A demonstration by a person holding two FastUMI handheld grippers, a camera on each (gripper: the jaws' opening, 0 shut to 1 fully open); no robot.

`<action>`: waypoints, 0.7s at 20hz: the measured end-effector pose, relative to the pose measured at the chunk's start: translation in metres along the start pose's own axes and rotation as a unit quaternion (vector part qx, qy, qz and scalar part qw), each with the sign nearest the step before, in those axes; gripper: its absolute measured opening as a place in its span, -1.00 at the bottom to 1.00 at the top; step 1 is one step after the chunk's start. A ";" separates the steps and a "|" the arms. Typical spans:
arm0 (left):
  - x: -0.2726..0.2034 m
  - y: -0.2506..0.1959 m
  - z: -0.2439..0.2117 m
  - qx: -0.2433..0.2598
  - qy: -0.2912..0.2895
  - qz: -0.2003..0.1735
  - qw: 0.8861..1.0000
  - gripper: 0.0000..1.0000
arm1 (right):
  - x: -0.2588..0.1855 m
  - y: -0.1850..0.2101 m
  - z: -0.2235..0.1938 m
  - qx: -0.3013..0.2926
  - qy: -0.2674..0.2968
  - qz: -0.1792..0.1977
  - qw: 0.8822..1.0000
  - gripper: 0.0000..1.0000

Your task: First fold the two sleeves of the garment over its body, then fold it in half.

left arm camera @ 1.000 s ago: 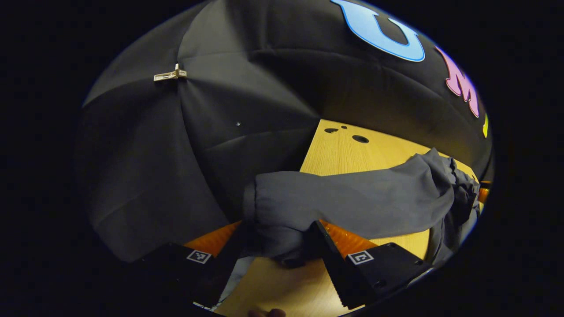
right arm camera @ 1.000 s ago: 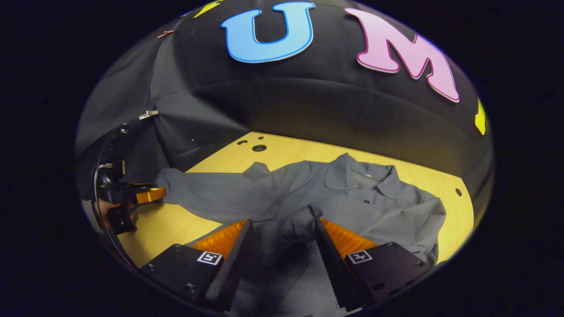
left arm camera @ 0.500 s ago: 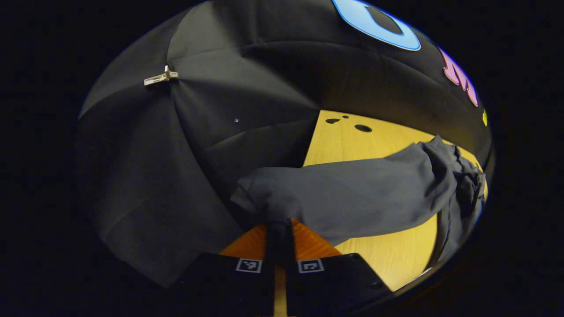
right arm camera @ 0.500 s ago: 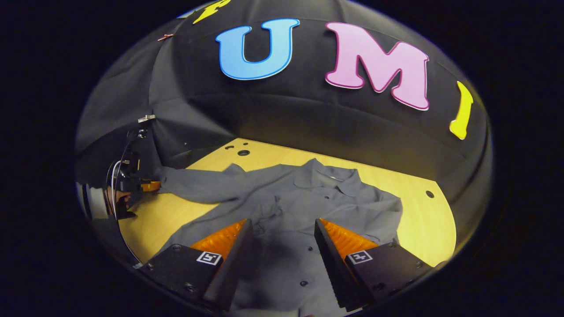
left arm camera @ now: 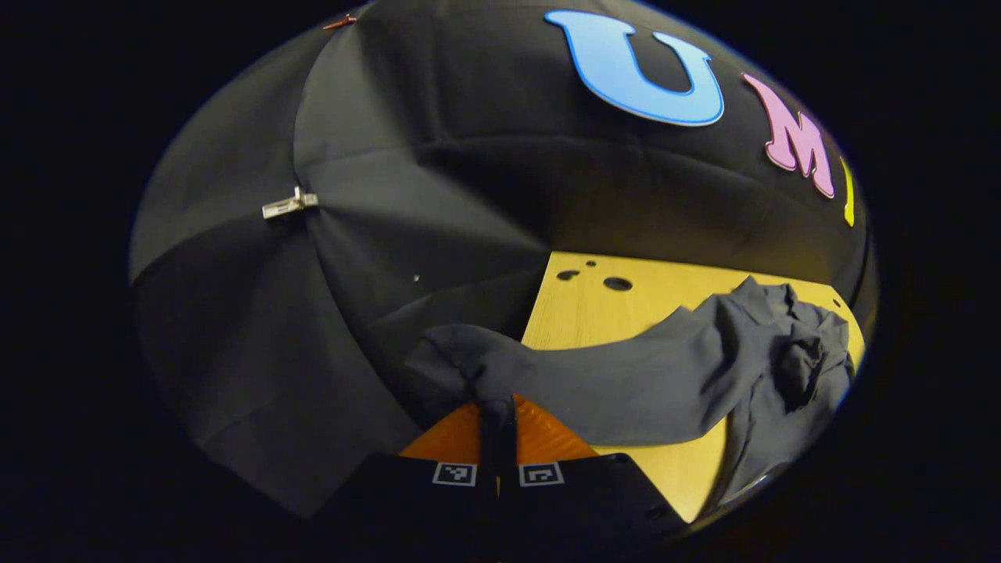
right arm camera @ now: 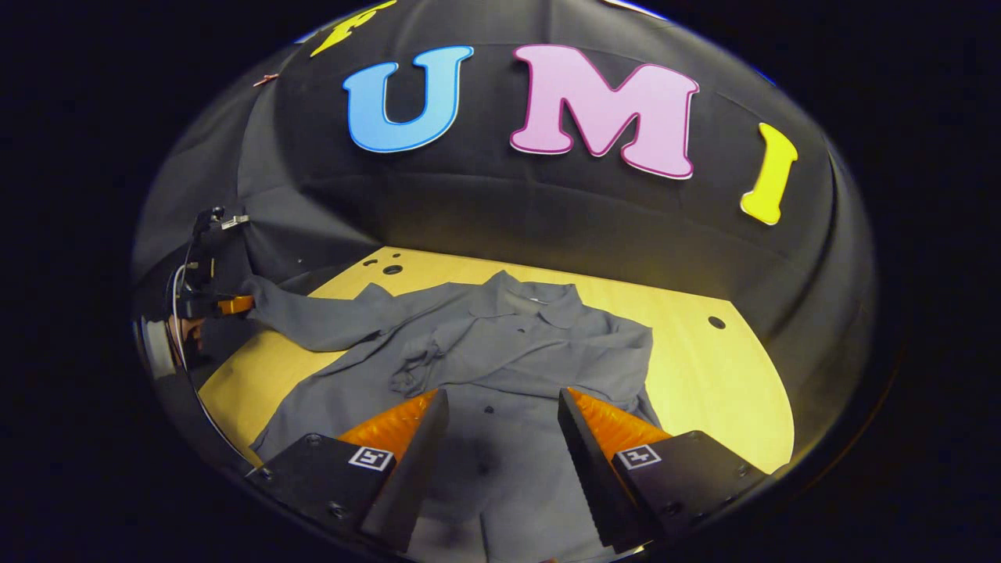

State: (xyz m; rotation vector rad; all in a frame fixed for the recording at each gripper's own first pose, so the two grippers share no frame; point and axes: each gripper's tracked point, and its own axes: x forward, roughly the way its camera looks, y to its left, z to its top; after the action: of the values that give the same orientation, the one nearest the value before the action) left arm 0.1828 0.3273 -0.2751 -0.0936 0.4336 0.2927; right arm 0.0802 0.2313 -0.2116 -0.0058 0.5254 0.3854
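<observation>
Light wooden table (right arm camera: 704, 375): left gripper (left arm camera: 497, 407) pinches grey button shirt's (right arm camera: 500, 367) sleeve cuff (left arm camera: 457, 360) at 9 o'clock, w/ right gripper (right arm camera: 500, 407) spread. Sleeve-fold step; next, carry cuff over body.

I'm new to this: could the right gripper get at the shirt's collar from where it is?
Probably yes: the right gripper hangs open over the shirt, and nothing stands before the collar.

A staged recording booth is indicated: a bare wooden tabletop (right arm camera: 704, 367) drilled with round holes (right arm camera: 715, 322) is enclosed by black cloth walls (right arm camera: 485, 211), whose panels are joined at the far left by a clip (left arm camera: 290, 206).
</observation>
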 end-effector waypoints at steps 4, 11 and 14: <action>-0.027 -0.030 0.033 0.011 -0.024 -0.013 1.000 -0.89 | -0.011 -0.027 -0.003 -0.008 -0.007 -0.003 1.000 0.75; -0.082 -0.112 0.102 0.020 -0.093 -0.030 0.995 -0.89 | -0.028 -0.081 -0.013 0.012 -0.023 0.005 1.000 0.76; -0.096 -0.150 0.113 0.032 -0.105 -0.036 0.993 -0.89 | -0.030 -0.104 -0.017 0.018 -0.033 0.014 0.999 0.76</action>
State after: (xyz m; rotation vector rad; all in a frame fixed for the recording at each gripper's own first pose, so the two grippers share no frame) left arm 0.1896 0.1759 -0.1276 -0.0153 0.2305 0.2145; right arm 0.0849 0.1224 -0.2213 0.0482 0.4682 0.4023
